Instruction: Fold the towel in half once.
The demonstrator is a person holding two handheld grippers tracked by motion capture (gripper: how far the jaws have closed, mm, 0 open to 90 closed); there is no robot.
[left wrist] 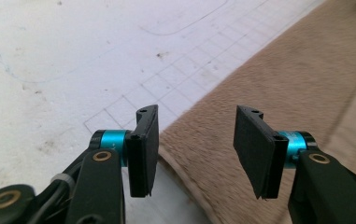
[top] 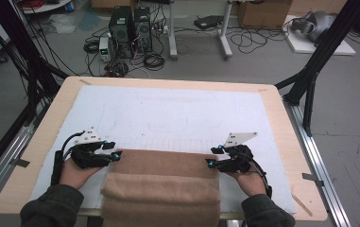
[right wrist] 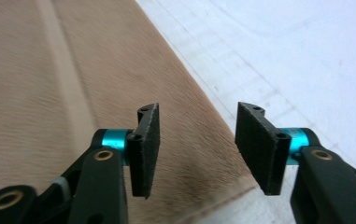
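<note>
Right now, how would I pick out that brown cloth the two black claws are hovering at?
Find the pale wooden table with a white mat spread over it. At the mat's near edge, between the left gripper and the right gripper, lies a folded tan towel. It is the only soft, brown thing there, doubled over with a rolled fold facing the person.

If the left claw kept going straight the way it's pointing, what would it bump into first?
Most likely the folded tan towel: the left claw stands open over its corner, with the cloth directly ahead between the jaws. Beyond lies the white gridded mat. Depth is hard to judge.
</note>
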